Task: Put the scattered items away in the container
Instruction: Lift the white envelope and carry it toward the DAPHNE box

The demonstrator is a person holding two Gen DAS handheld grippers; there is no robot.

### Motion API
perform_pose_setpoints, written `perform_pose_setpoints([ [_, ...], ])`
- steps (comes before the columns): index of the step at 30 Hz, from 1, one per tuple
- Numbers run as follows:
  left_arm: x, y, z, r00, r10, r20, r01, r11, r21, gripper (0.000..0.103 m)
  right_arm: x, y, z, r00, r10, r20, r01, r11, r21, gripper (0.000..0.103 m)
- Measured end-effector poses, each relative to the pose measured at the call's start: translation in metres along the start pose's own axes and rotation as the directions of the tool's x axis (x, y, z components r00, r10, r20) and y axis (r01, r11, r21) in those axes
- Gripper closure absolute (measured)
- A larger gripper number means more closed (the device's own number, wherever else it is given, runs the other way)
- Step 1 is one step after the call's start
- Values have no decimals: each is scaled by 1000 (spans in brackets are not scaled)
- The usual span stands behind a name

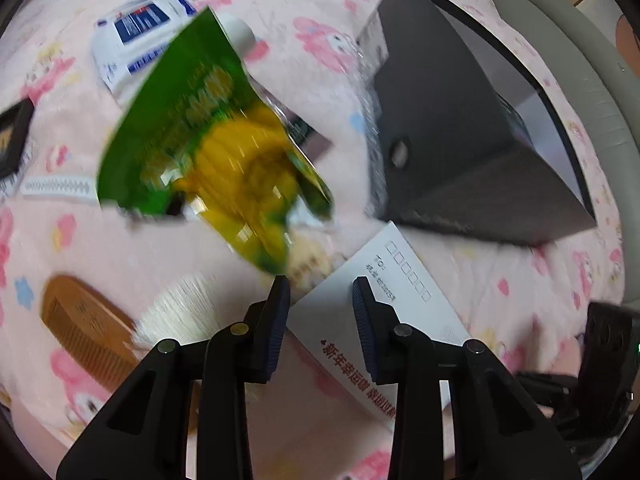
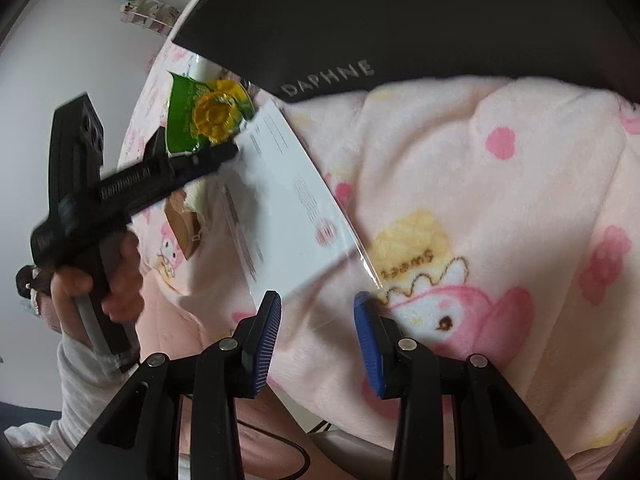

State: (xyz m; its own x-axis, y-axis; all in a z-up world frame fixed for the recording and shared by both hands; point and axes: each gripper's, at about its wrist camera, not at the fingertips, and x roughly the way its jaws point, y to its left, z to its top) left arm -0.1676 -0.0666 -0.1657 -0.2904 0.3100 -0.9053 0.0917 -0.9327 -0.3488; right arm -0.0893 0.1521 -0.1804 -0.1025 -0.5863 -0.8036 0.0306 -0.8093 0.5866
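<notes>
A green and yellow snack packet (image 1: 208,140), blurred, hangs over the pink blanket with its lower corner at the tip of my left gripper's left finger. My left gripper (image 1: 320,300) is open, and only a white envelope (image 1: 384,304) shows in the gap between its pads. The dark grey box (image 1: 460,120) stands open to the right of the packet. From the right wrist, the packet (image 2: 204,116) sits at the nose of the left gripper (image 2: 224,152), held by a hand (image 2: 100,280). My right gripper (image 2: 316,312) is open over the blanket, beside the envelope (image 2: 288,200), below the box (image 2: 400,20).
A wooden comb (image 1: 84,320) and a white-bristled brush (image 1: 180,308) lie at the lower left. A white and blue pack (image 1: 136,36) lies behind the packet, a black item (image 1: 12,136) at the left edge. A beige padded edge (image 1: 580,60) runs behind the box.
</notes>
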Motion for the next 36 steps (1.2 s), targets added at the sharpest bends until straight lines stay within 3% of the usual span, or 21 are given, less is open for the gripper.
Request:
perform_pose_setpoints([
  [6,-5,-11,-25,994,-98,-58,99,995,9,70,-18,-11,13,998,-26,65,25,999,24,69],
  [10,-16,-3,-17,999,-31,25,32,999,-17,70,-28,-18,17,993,-58,104,53,997,50,69],
  [13,-11,9,-8,998,-47,41,50,997,-65,70,-29,-21,15,993,-71,90,66,996,52,69],
  [17,6,7,-5,1000,-20,0,20,999,-48,70,-20,-21,8,998,-48,50,46,998,49,69],
  [23,8,-12,-26,994,-99,-49,98,995,-21,70,-21,-19,11,997,-49,62,46,997,56,69],
  [30,-2,-9,-52,987,-143,-68,139,988,-66,70,-43,-20,21,974,-180,135,176,984,42,69],
  [36,-13,-13,-71,978,-176,-114,176,984,-6,64,-55,-12,22,952,-240,193,247,969,-14,69],
])
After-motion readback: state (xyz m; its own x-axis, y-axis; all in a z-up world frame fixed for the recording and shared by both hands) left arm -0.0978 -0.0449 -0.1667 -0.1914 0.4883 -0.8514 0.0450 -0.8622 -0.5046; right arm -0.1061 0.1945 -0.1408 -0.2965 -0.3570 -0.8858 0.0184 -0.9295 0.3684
